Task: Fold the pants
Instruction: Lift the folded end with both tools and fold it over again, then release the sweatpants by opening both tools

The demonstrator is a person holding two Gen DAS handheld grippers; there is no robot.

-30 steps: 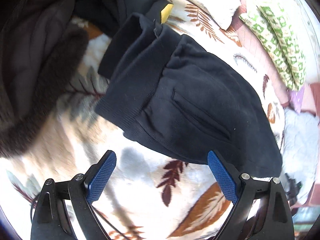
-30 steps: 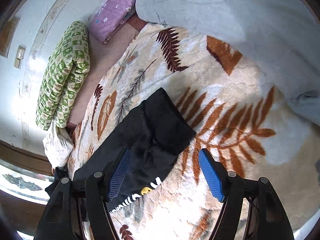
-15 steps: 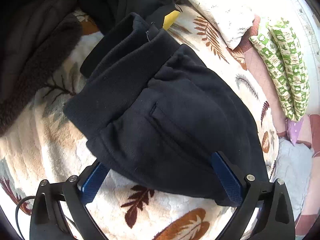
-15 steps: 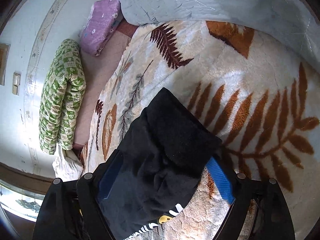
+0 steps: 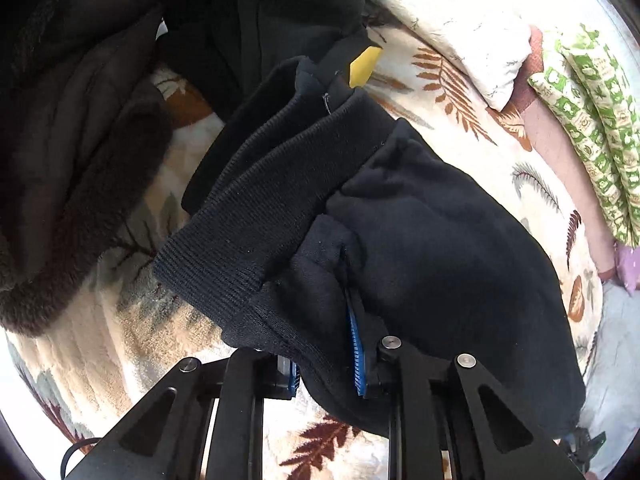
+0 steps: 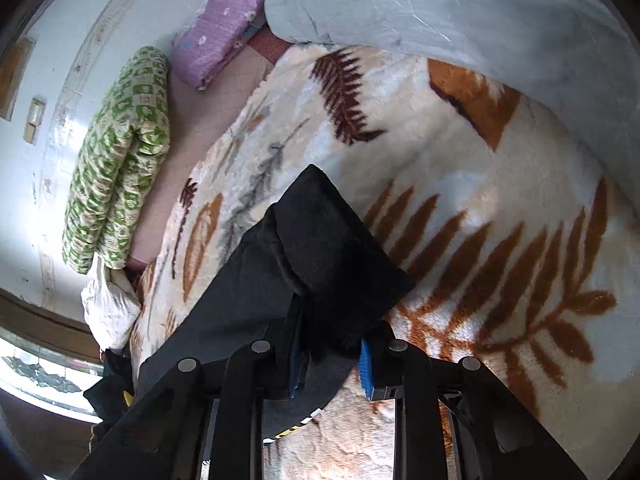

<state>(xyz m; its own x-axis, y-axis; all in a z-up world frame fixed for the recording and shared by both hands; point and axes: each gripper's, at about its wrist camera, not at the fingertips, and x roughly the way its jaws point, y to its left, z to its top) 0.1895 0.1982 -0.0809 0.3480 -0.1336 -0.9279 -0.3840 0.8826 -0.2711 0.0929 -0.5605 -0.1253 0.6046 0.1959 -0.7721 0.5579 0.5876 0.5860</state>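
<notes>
Black pants (image 5: 420,248) lie on a cream leaf-print blanket (image 5: 128,344). In the left wrist view their ribbed waistband (image 5: 256,216) is near me and my left gripper (image 5: 324,364) is shut on the fabric just below it, by the pocket. In the right wrist view the folded leg end of the pants (image 6: 328,256) lies between the blue pads, and my right gripper (image 6: 332,368) is shut on it. The cloth hides most of the pads in both views.
A heap of dark clothes and a brown fleece (image 5: 80,160) lies left of the waistband. A white pillow (image 5: 476,36), a green patterned roll (image 6: 116,160), a purple bundle (image 6: 220,44) and a pale grey quilt (image 6: 460,8) line the blanket's edges.
Both grippers moved forward onto the pants and closed: the left on the waistband area, the right on the leg end. A second ago both were open and short of the cloth.
</notes>
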